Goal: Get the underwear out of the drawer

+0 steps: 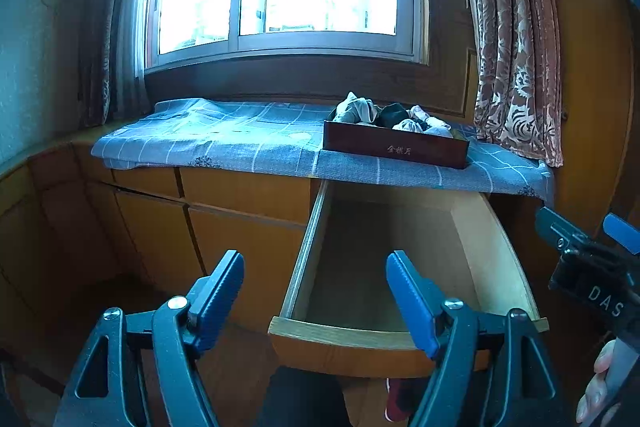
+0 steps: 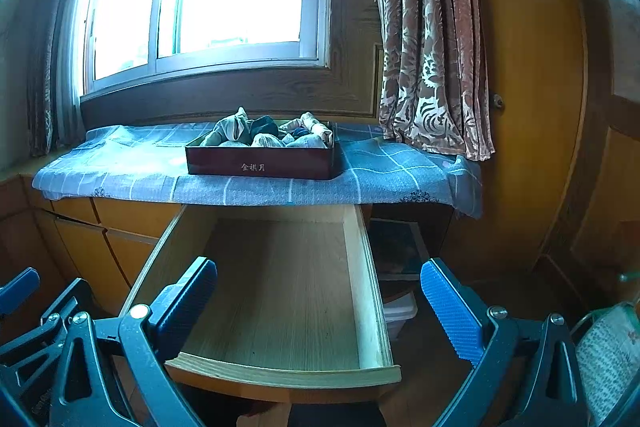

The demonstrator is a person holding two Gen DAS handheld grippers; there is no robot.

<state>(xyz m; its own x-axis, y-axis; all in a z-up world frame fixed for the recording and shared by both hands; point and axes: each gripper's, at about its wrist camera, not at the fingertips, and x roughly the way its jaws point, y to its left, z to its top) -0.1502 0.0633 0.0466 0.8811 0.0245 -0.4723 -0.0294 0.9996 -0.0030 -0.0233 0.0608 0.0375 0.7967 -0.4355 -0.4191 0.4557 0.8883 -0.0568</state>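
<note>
Both the left gripper [image 1: 315,297] and right gripper [image 2: 319,311] gape empty over the bare drawer [image 2: 366,287], while the soft, light underwear [image 2: 272,133] (best pinched at a bunched fold) lies in the box [image 2: 260,167] near the bench's front edge.

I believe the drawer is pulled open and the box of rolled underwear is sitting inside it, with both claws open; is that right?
Not quite: the box sits on the blue cloth above the drawer, which shows only bare wood in the right wrist view. The drawer is open, and both claws, left and right, are open.
</note>
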